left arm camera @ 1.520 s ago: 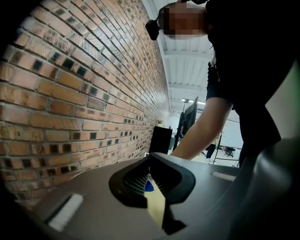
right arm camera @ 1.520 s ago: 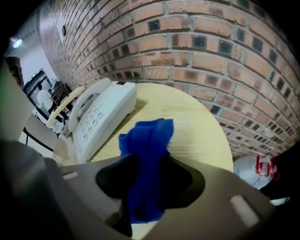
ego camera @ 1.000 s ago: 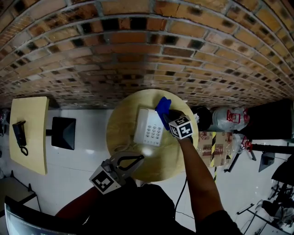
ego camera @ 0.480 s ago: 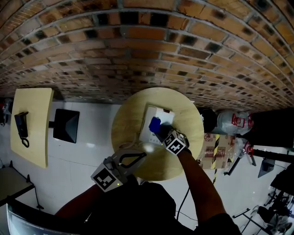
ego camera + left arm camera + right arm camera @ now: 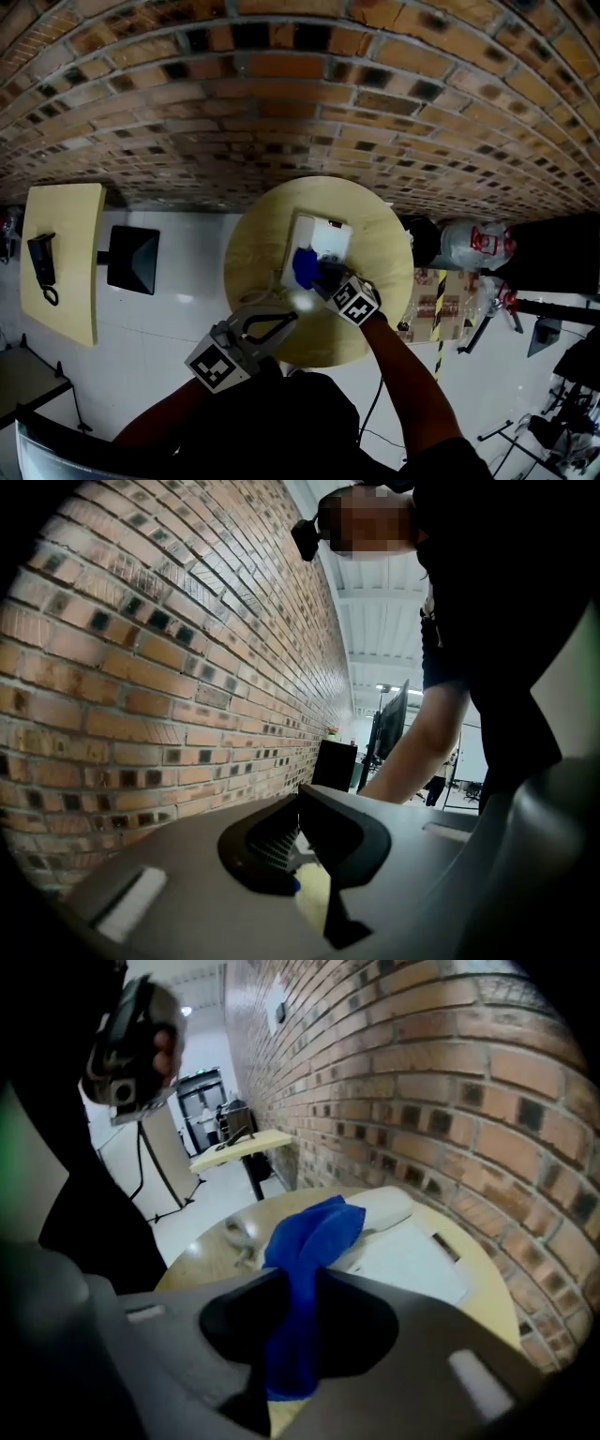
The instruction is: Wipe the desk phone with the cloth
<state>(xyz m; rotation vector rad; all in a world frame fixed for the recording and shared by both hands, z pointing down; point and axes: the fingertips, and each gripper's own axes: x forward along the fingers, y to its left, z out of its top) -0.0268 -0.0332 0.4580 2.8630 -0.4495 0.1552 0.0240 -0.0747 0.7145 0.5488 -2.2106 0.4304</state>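
Observation:
A white desk phone [image 5: 322, 242] lies on the round wooden table [image 5: 253, 234] below the brick wall. My right gripper [image 5: 322, 277] is shut on a blue cloth [image 5: 303, 266], which rests on the near part of the phone. In the right gripper view the cloth [image 5: 305, 1251] hangs pinched between the jaws, over the phone [image 5: 412, 1260] and its handset [image 5: 382, 1207]; the right gripper [image 5: 298, 1283] points at them. My left gripper [image 5: 281, 323] hovers at the table's near edge with its jaws together and holds nothing. In its own view the left gripper [image 5: 307, 829] shows jaw tips that meet.
The phone's coiled cord [image 5: 239, 1237] lies on the table left of the cloth. A yellow rectangular table [image 5: 61, 309] with a black phone [image 5: 39, 262] stands at the left, a black stand [image 5: 129, 265] beside it. Bottles and boxes [image 5: 464, 248] crowd the floor at the right.
My right gripper has dragged the blue cloth from the phone's far right side across it toward its near left. The left gripper has stayed where it was.

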